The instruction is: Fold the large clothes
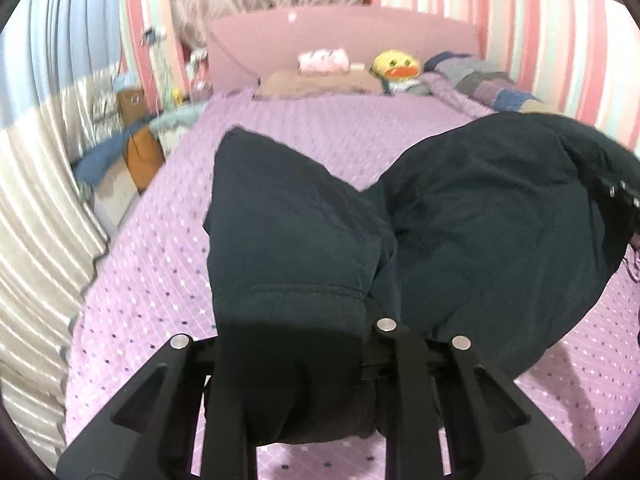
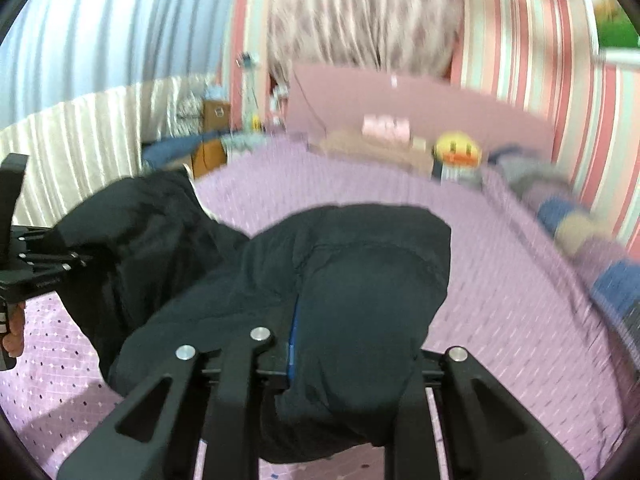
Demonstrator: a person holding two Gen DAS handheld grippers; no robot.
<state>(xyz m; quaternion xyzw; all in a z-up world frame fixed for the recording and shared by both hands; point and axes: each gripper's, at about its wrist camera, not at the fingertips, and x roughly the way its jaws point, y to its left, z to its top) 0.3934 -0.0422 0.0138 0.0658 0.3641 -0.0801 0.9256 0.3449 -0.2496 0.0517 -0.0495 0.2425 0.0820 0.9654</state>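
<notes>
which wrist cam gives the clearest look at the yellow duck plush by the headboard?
Left wrist. The yellow duck plush is sharp there, orange beak and outline clear, sitting by the pink headboard. In the right wrist view the plush is motion-blurred, just a yellow blob with an orange patch.

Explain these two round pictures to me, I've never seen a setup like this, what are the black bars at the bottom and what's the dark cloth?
There is no robot here. A person holds a two-finger tool in each hand, and each carries a wide-angle camera looking along its fingers, hence the round, bent pictures. The black bars are those fingers. One picture comes from the left tool, the other from the right tool. Both are closed on a dark navy padded jacket, lifted off a bed with a lilac dotted bedspread. In the right picture the left tool also shows at the left edge, with the person's hand under it. By the pink headboard sit a yellow duck toy and a pillow.
</notes>
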